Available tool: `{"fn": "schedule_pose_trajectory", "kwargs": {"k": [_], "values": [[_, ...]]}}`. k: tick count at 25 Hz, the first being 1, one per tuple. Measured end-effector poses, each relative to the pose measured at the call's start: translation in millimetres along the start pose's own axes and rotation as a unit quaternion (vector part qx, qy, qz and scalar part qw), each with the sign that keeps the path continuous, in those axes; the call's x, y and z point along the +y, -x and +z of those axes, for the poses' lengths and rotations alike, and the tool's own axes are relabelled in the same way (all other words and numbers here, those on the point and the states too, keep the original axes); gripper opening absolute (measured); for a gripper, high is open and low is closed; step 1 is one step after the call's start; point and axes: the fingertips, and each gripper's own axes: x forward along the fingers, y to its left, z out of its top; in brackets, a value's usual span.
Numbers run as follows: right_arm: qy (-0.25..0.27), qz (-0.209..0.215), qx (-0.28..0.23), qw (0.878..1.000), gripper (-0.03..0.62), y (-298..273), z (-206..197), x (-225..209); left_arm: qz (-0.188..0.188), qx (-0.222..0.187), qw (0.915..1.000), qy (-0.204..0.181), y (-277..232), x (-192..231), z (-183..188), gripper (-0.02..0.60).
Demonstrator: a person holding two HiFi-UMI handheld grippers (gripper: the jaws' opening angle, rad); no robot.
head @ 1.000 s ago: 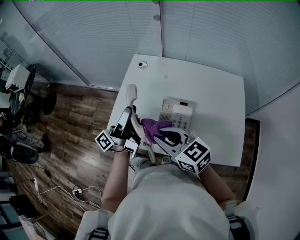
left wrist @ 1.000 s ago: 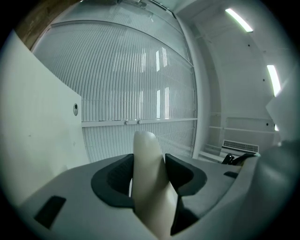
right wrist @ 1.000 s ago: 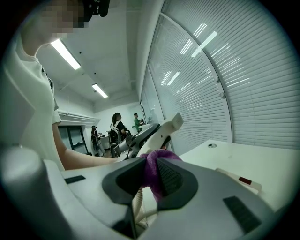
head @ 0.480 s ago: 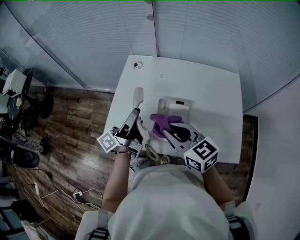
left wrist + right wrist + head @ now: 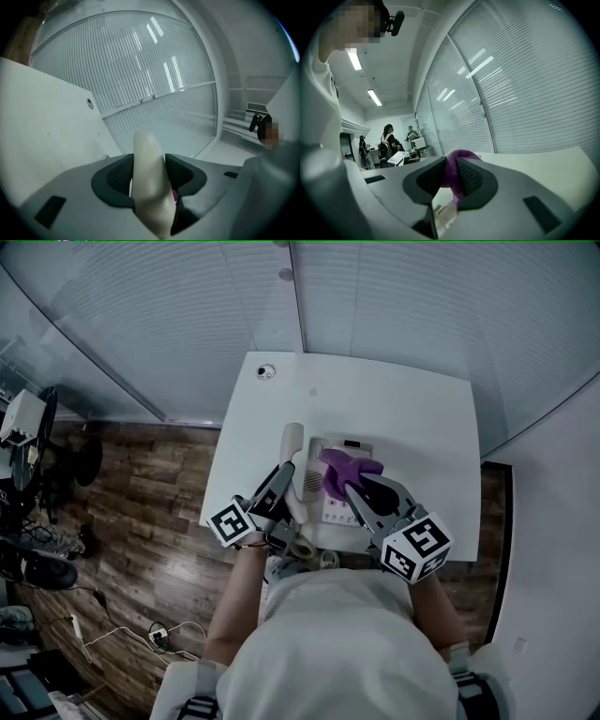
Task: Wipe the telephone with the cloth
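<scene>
A white desk telephone (image 5: pixel 330 509) sits on the white table (image 5: pixel 422 418) near its front edge. Its cream handset (image 5: pixel 294 465) stands lifted at the phone's left side, with my left gripper (image 5: pixel 283 486) shut on it. In the left gripper view the handset (image 5: pixel 149 183) fills the gap between the jaws. My right gripper (image 5: pixel 366 486) is shut on a purple cloth (image 5: pixel 345 467), which rests on the top of the phone's body. The cloth (image 5: pixel 454 176) shows pinched between the jaws in the right gripper view.
A small round fitting (image 5: pixel 264 372) sits in the table's far left corner. Ribbed glass walls (image 5: pixel 187 315) close in the table at the back. Wooden floor (image 5: pixel 141 512) lies to the left, with chairs and cables. Several people (image 5: pixel 389 138) stand beyond the glass.
The handset, held by my left gripper, has moved right and stands closer to the phone. My right gripper has carried the cloth up across the phone's body toward its far end.
</scene>
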Motion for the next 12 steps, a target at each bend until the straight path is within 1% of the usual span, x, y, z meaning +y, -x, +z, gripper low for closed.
{"fn": "schedule_pose_trajectory", "kwargs": {"k": [3,8,10,12], "values": [[-0.008,-0.01,-0.008,1.0,0.08,3.2,2.4,-7.5,0.016,0.009,0.9998,-0.005,-4.8,5.3,-6.8,0.224],[-0.015,-0.021,-0.02,0.999,0.08,6.4,5.7,-12.8,0.063,0.02,0.9978,-0.01,-5.4,21.2,-13.6,0.224],[-0.019,-0.025,-0.026,0.999,0.08,8.4,7.5,-15.8,0.087,0.033,0.9949,-0.04,-5.5,29.0,-14.1,0.224],[-0.021,-0.029,-0.03,0.999,0.08,10.1,9.9,-18.6,0.101,0.048,0.991,-0.073,-8.3,32.9,-14.3,0.224]]}}
